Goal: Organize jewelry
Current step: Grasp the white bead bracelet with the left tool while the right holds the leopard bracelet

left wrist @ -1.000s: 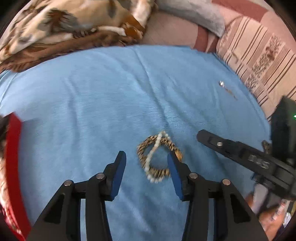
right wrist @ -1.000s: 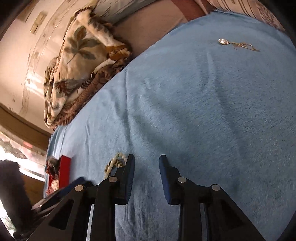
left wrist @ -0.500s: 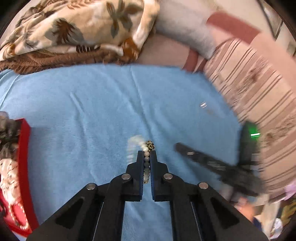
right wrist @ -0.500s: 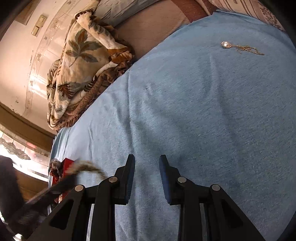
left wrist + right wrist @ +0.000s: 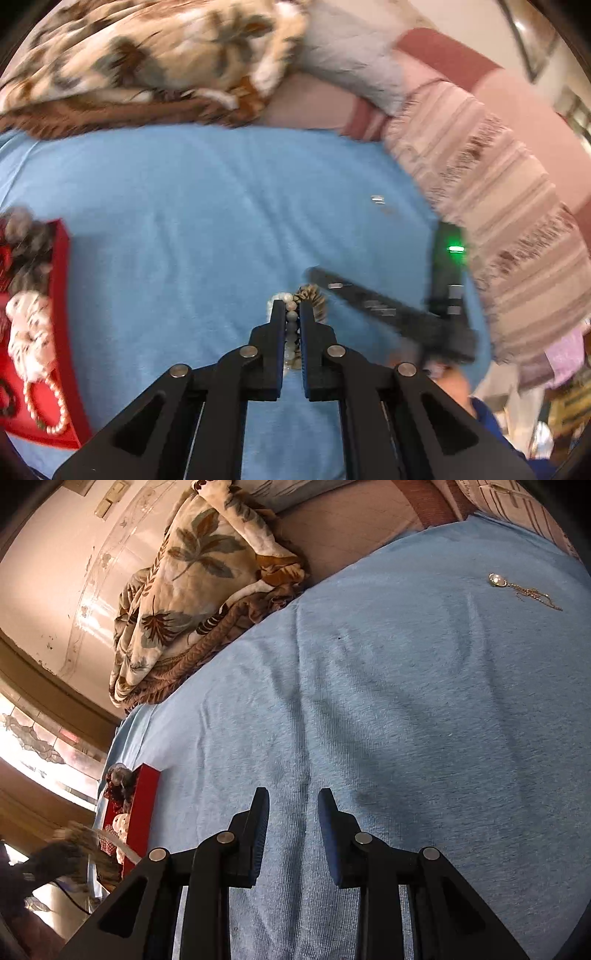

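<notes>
My left gripper (image 5: pixel 291 308) is shut on a pearl bead strand (image 5: pixel 291 315), and a gold woven bracelet (image 5: pixel 314 299) tangled with it hangs lifted above the blue cloth (image 5: pixel 184 240). A red jewelry box (image 5: pixel 61 295) with pearls and other pieces lies at the left edge, also seen as the red box (image 5: pixel 142 805) in the right wrist view. My right gripper (image 5: pixel 291 801) hovers over the cloth, its jaws opening with nothing between them. A gold chain with a round pendant (image 5: pixel 517 589) lies far right on the cloth; the left view shows that pendant (image 5: pixel 377 199) as a small glint.
A leaf-print blanket (image 5: pixel 192 590) is bunched at the far edge of the cloth. A striped pink cover (image 5: pixel 498 221) and pillows border the right side. The right gripper's body (image 5: pixel 388 314) reaches in from the right in the left wrist view.
My left gripper closed on the bead strand and raised it, with the gold bracelet, off the cloth. The right gripper's jaws have widened a little; it stayed in place.
</notes>
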`<state>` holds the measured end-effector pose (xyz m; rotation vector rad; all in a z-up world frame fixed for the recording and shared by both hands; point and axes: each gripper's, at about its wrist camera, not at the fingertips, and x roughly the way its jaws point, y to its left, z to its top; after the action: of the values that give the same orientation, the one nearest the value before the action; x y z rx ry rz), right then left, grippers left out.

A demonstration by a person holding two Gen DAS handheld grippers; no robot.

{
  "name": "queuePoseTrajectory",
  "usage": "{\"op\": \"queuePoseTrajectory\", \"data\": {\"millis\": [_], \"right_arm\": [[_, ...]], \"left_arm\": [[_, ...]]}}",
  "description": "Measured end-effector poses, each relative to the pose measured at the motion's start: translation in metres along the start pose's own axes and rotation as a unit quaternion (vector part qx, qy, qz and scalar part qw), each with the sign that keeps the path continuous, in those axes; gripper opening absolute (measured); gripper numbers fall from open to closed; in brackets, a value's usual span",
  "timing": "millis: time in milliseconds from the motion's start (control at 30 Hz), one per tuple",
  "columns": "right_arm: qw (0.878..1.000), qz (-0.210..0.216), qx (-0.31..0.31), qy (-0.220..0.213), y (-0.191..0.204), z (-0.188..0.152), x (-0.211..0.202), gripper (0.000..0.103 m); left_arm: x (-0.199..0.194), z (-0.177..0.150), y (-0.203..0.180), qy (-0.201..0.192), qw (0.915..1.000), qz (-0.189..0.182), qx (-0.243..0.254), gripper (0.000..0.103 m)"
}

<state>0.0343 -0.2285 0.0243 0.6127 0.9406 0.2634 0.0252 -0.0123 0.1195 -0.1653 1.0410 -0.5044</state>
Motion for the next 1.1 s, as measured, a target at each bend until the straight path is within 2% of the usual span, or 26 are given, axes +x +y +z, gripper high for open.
{"op": "queuePoseTrajectory", "data": {"millis": [33,133,300,367,433,633,767,800,833,867,967,1100], "right_arm": [[1.0,-0.001,0.0,-0.001,0.0,0.0,0.0,0.04],[1.0,0.003,-0.003,0.001,0.003,-0.001,0.0,0.04],[0.999,0.023,-0.031,0.03,0.018,-0.01,0.013,0.04],[0.997,0.043,-0.047,0.054,0.029,-0.018,0.024,0.04],[0.995,0.043,-0.067,0.067,0.04,-0.026,0.033,0.04],[0.99,0.02,-0.13,0.06,0.064,-0.04,0.044,0.04],[0.98,-0.022,-0.194,0.049,0.08,-0.047,0.047,0.033],[0.976,-0.033,-0.211,0.048,0.084,-0.05,0.048,0.029],[0.972,-0.048,-0.227,0.048,0.087,-0.053,0.05,0.02],[0.968,-0.061,-0.239,0.048,0.089,-0.054,0.051,0.016],[0.96,-0.084,-0.261,0.048,0.091,-0.055,0.051,0.008],[0.96,-0.095,-0.261,0.047,0.087,-0.053,0.048,0.007]], "left_arm": [[0.002,-0.002,0.008,0.0,0.9999,0.01,-0.011,0.008],[0.005,-0.005,0.034,0.004,0.9983,0.02,-0.055,0.012],[-0.005,-0.01,0.056,-0.015,0.9956,0.051,-0.078,0.03],[-0.005,-0.011,0.06,-0.016,0.9949,0.061,-0.079,0.03],[0.0,-0.012,0.065,-0.01,0.9948,0.068,-0.076,0.031],[0.021,-0.03,0.068,0.012,0.9937,0.098,-0.053,0.031],[0.043,-0.042,0.068,0.029,0.9918,0.123,-0.024,0.031],[0.048,-0.045,0.067,0.034,0.9912,0.127,-0.014,0.031],[0.051,-0.048,0.065,0.034,0.9902,0.135,-0.004,0.031],[0.052,-0.049,0.062,0.027,0.9896,0.141,0.005,0.031],[0.056,-0.051,0.055,0.02,0.9871,0.156,0.028,0.03],[0.06,-0.05,0.052,0.007,0.9859,0.164,0.034,0.031]]}}
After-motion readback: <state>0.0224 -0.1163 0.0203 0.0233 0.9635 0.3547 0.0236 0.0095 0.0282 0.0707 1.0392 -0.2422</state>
